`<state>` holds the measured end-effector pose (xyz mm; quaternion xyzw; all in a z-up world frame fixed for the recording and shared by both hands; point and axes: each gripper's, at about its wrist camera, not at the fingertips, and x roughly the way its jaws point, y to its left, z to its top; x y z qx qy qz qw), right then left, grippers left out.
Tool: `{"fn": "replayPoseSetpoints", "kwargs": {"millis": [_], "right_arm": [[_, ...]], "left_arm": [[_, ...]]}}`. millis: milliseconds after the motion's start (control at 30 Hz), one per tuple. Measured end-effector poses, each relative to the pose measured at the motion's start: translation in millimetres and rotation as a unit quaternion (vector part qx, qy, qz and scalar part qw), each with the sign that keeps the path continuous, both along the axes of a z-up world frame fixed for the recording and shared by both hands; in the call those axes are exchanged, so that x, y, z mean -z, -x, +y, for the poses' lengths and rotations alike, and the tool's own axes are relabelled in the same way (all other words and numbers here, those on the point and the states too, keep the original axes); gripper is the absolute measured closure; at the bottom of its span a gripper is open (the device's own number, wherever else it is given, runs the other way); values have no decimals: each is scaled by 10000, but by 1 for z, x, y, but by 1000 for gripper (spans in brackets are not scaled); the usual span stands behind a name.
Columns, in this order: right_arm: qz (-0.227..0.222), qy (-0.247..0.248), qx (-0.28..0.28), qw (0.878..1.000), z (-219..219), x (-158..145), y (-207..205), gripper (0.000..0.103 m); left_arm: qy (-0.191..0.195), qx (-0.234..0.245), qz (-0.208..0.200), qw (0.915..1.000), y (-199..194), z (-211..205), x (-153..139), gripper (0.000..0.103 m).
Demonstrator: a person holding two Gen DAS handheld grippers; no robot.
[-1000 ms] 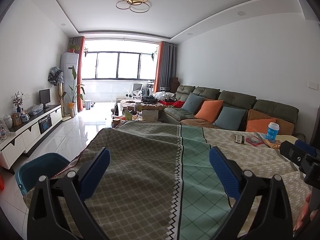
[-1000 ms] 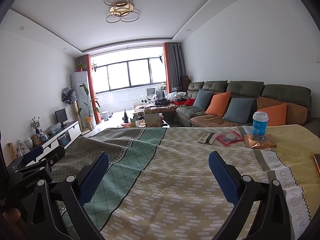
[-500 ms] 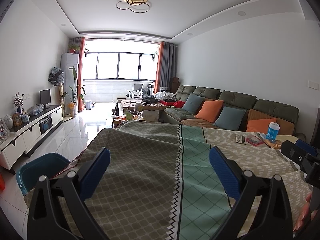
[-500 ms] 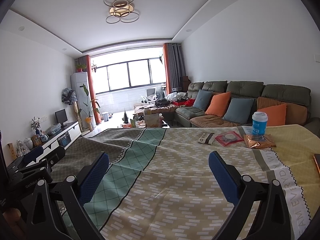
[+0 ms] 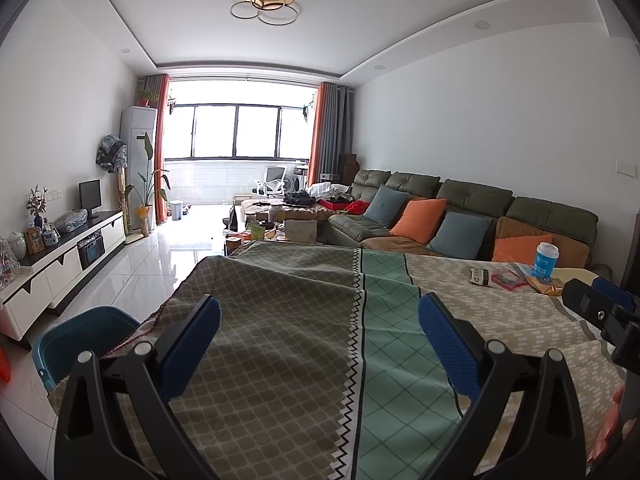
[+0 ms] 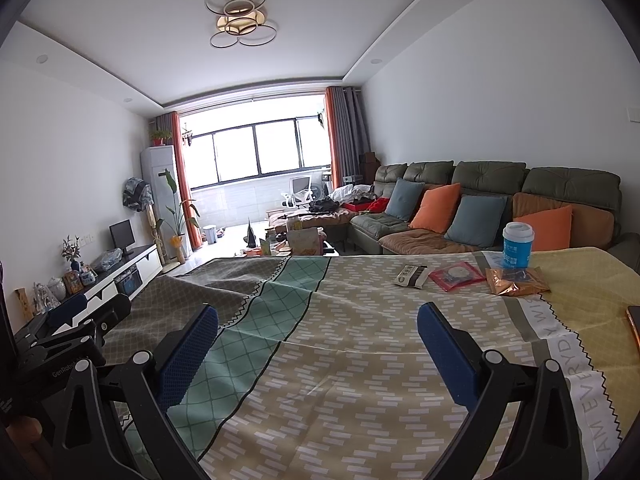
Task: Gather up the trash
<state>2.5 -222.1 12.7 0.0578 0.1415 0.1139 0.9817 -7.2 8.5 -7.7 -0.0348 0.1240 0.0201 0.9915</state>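
Hovering unmoved since a second ago, both the left claw [image 5: 319, 336] and right claw [image 6: 318, 342] stay spread and empty; wrappers [image 6: 456, 276] beside the cup [image 6: 517, 245] remain uncollected.

Left gripper [image 5: 318, 338]: lower centre of the frame, blue pads wide apart, nothing between them.
Tablecloth [image 5: 280, 360]: patterned, fills the lower half.
Trash: blue paper cup [image 5: 545, 259], dark wrapper [image 5: 481, 277], red packet [image 5: 509, 280], orange packet [image 5: 546, 287], grouped centre right.
Blue bin [image 5: 80, 334]: lower left, on the floor.
Right gripper [image 5: 608, 312]: right edge.
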Motion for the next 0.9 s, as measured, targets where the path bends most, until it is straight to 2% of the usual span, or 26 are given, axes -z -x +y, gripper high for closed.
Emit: {"fn": "replayPoseSetpoints", "kwargs": {"millis": [900], "right_arm": [[12,-13,6,10000,-1,-1,1,4]], "left_arm": [[-12,8,-15,10000,1,-2,1,4]]}}
